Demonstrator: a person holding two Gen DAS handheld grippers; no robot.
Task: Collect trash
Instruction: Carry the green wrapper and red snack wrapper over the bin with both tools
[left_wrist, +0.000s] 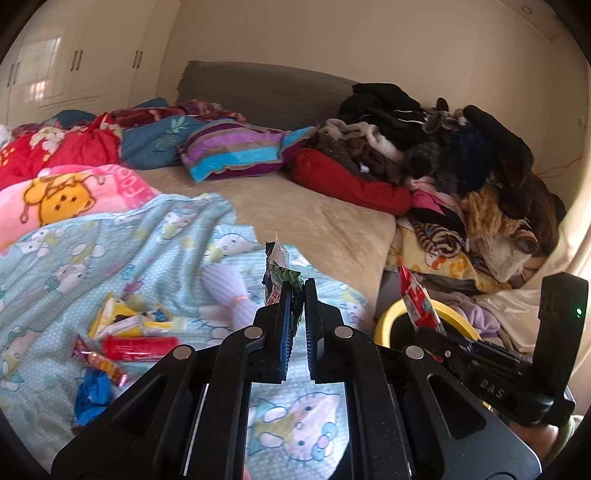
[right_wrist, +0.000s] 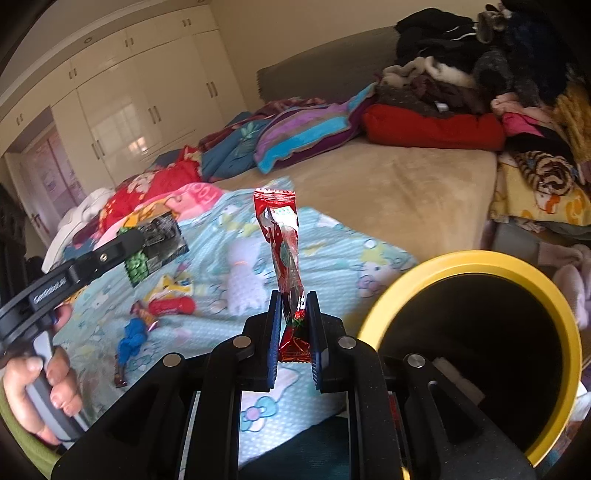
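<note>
My left gripper (left_wrist: 295, 295) is shut on a black and green snack wrapper (left_wrist: 277, 273), held above the blue cartoon blanket (left_wrist: 110, 258). It also shows in the right wrist view (right_wrist: 155, 247). My right gripper (right_wrist: 293, 306) is shut on a red wrapper (right_wrist: 282, 240) that stands upright, just left of a yellow-rimmed black bin (right_wrist: 480, 262). In the left wrist view the red wrapper (left_wrist: 419, 306) hangs over the bin's rim (left_wrist: 391, 314). More trash lies on the blanket: a yellow wrapper (left_wrist: 125, 317), a red packet (left_wrist: 140, 347), an orange wrapper (left_wrist: 103, 363) and a blue crumpled wrapper (left_wrist: 92, 395).
A white knitted item (left_wrist: 229, 291) lies on the blanket. A striped pillow (left_wrist: 236, 151), a red cushion (left_wrist: 351, 181) and a tall pile of clothes (left_wrist: 461, 166) fill the back and right of the bed. White wardrobes (right_wrist: 140, 96) stand behind.
</note>
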